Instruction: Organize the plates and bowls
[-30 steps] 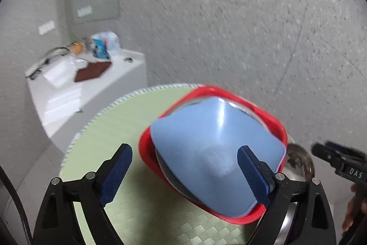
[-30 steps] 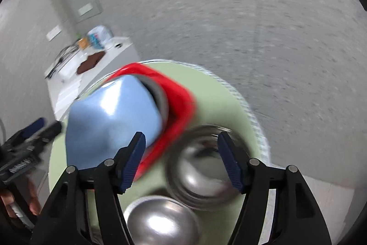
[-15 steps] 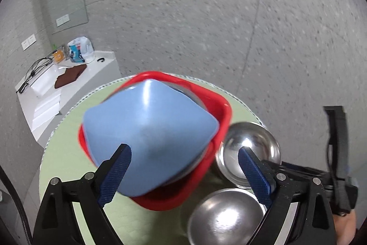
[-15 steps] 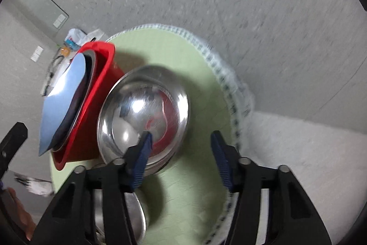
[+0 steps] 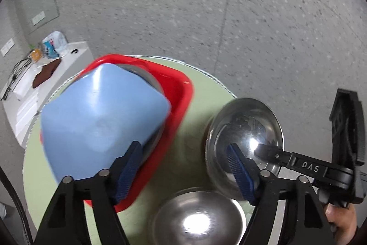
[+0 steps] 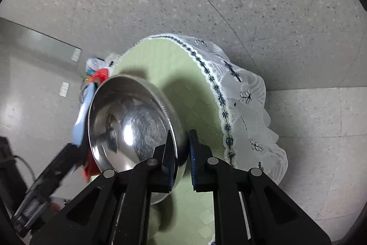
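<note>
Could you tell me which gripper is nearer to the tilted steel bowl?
Right. The right gripper clamps the tilted steel bowl at its rim; the left gripper hovers open beside it.

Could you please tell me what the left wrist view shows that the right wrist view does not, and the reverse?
Only the left wrist view shows the second steel bowl resting on the table and the white side counter. Only the right wrist view shows the lace trim of the tablecloth and the right tongs pinching the rim. Both show the tilted steel bowl, the blue plate, the red basin and the green table.
</note>
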A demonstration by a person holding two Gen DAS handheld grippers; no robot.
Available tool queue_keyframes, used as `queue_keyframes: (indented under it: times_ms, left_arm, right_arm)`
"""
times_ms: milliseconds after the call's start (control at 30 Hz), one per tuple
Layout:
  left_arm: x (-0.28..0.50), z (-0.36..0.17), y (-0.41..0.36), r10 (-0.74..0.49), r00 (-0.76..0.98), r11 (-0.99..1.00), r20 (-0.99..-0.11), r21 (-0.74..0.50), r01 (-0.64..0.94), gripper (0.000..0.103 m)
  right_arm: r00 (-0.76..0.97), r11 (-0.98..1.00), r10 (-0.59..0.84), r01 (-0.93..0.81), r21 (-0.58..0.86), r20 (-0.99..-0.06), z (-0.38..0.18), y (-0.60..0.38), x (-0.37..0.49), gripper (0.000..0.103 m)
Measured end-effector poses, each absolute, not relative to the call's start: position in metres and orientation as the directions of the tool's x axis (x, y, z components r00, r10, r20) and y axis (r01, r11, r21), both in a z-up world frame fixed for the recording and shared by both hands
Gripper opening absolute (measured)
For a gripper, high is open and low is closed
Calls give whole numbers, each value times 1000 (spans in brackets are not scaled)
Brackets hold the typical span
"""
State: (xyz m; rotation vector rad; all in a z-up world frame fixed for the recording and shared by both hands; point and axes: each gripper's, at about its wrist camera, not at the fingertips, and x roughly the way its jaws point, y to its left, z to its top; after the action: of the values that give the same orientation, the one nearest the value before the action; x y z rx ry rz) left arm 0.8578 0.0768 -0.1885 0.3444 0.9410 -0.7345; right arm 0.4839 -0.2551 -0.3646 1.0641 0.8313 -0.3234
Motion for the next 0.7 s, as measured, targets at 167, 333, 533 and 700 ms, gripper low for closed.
queue_keyframes:
  times_ms: [167,333,533,700]
  left_arm:
    - [864,-202,57,-427,307,681,-851,-79,728,28]
    - [862,-187,65,-483,294,644,-825,-107,757,10]
    - [856,-145,124,-589,307,604,-748,-156,781,10]
    - [849,-131,197,-631,300,603,-716,-209,770,10]
  right_arm:
    - [683,480,137,588,651,-718,-350,-251,477,10]
    - [692,513,108,576,636,-714,-327,-242,472,10]
    - [707,615,51,534,580,-705,-269,-204,470,10]
    - [698,696,72,476,537,-712,-243,-145,475,10]
